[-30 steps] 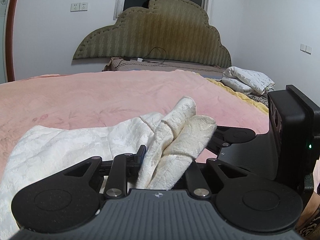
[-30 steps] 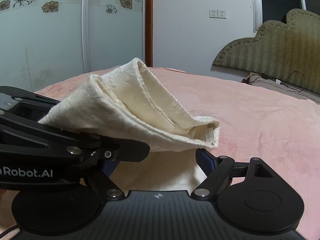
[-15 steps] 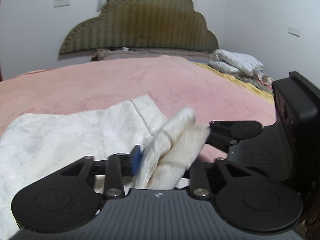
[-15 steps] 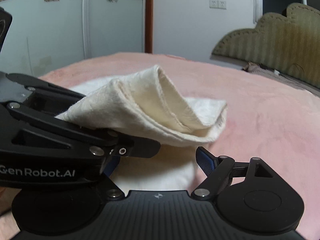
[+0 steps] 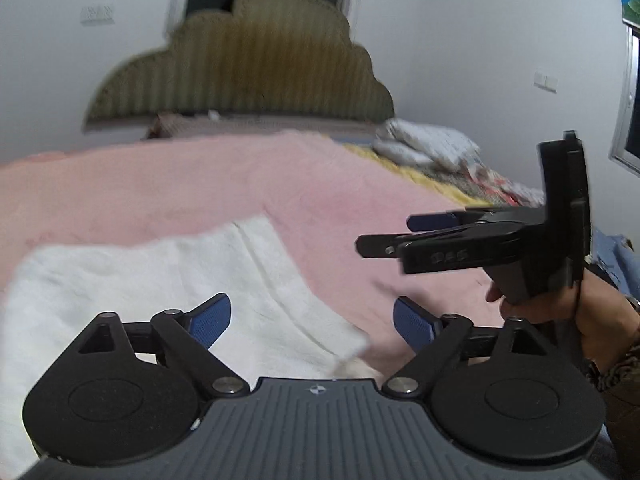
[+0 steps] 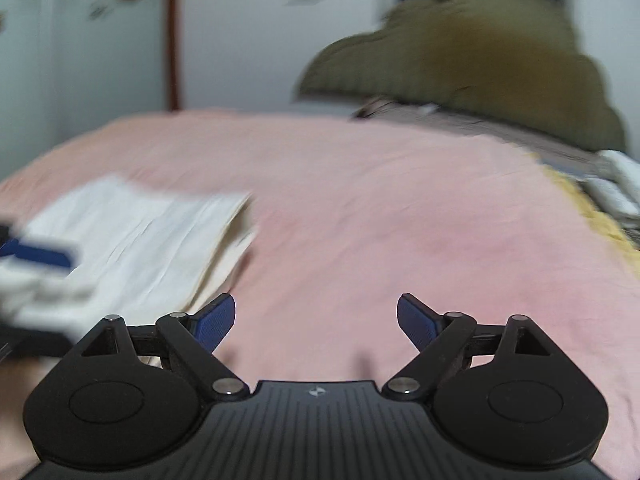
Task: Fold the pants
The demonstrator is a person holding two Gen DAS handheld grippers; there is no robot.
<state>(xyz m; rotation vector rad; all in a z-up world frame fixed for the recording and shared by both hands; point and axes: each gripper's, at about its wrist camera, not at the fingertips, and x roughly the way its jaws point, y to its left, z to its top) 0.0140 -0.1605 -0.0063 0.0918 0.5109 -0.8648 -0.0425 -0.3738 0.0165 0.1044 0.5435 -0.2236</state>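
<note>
The white pants lie folded flat on the pink blanket; in the right wrist view the pants are at the left. My left gripper is open and its jaws are still opening. The near corner of the pants lies under the gap, touching neither pad. My right gripper is open too, jaws still widening, with only blanket between the fingers, to the right of the pants. From the left wrist view the right gripper hangs at the right in a person's hand.
An olive padded headboard stands at the far end of the bed. Folded white bedding and patterned cloth lie along the bed's right edge. A flowered wardrobe door is at the left beyond the bed.
Both grippers have let go of the pants. The bunched fabric has dropped and now lies flat. The left jaws have spread wide, and the right gripper has swung right, off the pants.
</note>
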